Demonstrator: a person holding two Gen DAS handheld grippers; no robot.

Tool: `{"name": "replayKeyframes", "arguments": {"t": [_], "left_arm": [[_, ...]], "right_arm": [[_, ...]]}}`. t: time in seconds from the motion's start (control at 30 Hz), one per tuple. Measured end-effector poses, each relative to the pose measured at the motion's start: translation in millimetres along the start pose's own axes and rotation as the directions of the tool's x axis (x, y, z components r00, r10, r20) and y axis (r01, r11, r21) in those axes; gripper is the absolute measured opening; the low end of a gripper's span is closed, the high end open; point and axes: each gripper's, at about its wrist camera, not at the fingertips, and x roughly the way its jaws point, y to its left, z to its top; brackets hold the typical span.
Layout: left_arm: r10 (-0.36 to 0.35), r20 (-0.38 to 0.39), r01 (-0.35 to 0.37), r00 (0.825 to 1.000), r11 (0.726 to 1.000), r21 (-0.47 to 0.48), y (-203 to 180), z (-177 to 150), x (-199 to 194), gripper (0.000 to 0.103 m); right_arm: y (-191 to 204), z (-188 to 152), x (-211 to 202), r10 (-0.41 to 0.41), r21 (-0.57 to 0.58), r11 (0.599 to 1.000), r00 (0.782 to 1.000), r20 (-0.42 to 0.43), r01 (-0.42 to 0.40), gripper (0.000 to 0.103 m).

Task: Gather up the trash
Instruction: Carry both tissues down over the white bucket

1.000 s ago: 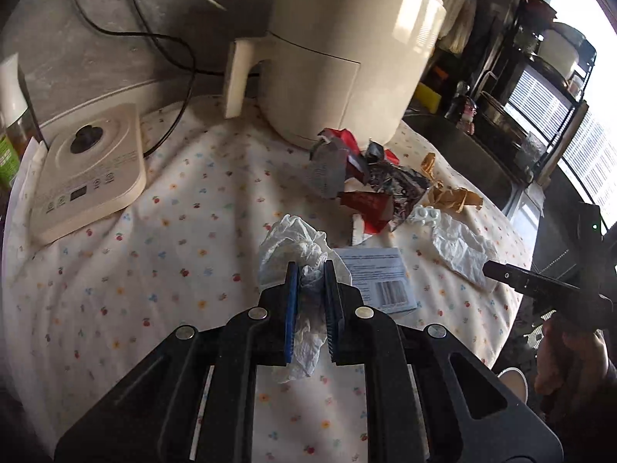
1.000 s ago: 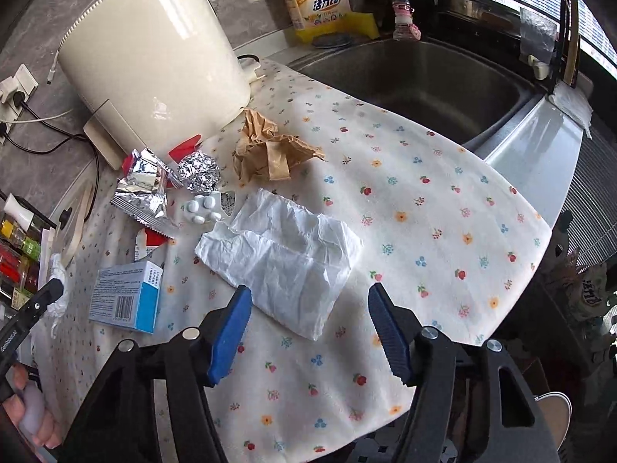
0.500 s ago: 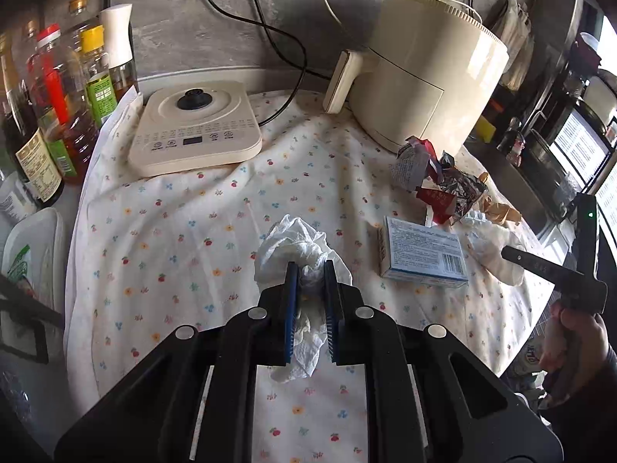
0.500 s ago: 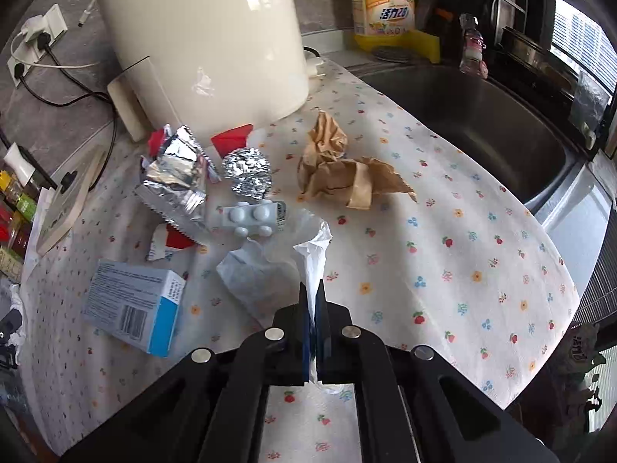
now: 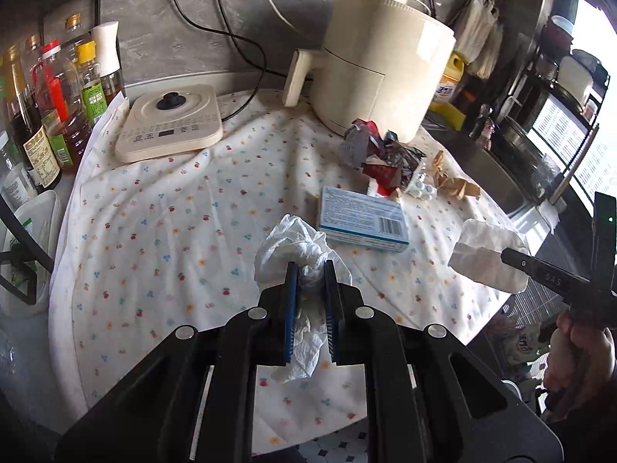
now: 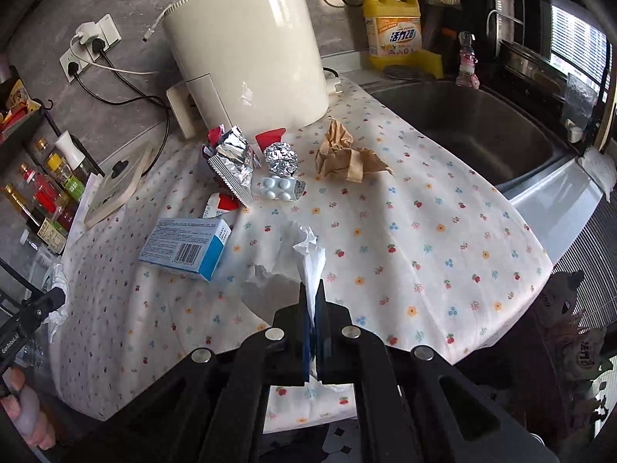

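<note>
My left gripper (image 5: 308,267) is shut on a crumpled white tissue (image 5: 295,241) and holds it above the flowered cloth (image 5: 173,231). My right gripper (image 6: 313,289) is shut on a white napkin (image 6: 309,256), which hangs clear of the cloth; the left wrist view shows that napkin (image 5: 484,258) at the right. On the cloth lie a blue-and-white box (image 6: 185,247), a foil wrapper (image 6: 231,162), a foil ball (image 6: 281,158), a blister pack (image 6: 279,189) and crumpled brown paper (image 6: 347,154).
A cream air fryer (image 5: 378,77) stands at the back, with a flat cream appliance (image 5: 169,123) and several bottles (image 5: 50,96) to its left. A steel sink (image 6: 482,127) and a yellow detergent bottle (image 6: 393,27) are to the right. The cloth's front edge hangs over dark floor.
My right gripper closed on the flat napkin and lifted it off the cloth. My left gripper drew back and to the left with the tissue, so more of the table shows.
</note>
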Motion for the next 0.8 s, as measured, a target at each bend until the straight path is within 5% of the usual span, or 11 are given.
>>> {"name": "replayKeyframes", "arguments": {"t": [0.33,0.8], "left_arm": [[-0.142,-0.095,0.154,0.985,0.980,0.129,-105,-39,7,0.013],[-0.284,-0.275,0.368,0.918,0.870,0.327,-249,-91,34,0.013]], "right_arm": [[-91,-83,-61,-0.076,0.124,0.989,0.996,-0.053,0.082,0.003],[-205,-180,-113,-0.205,0.377,0.895,0.970,-0.129,0.239,0.003]]}}
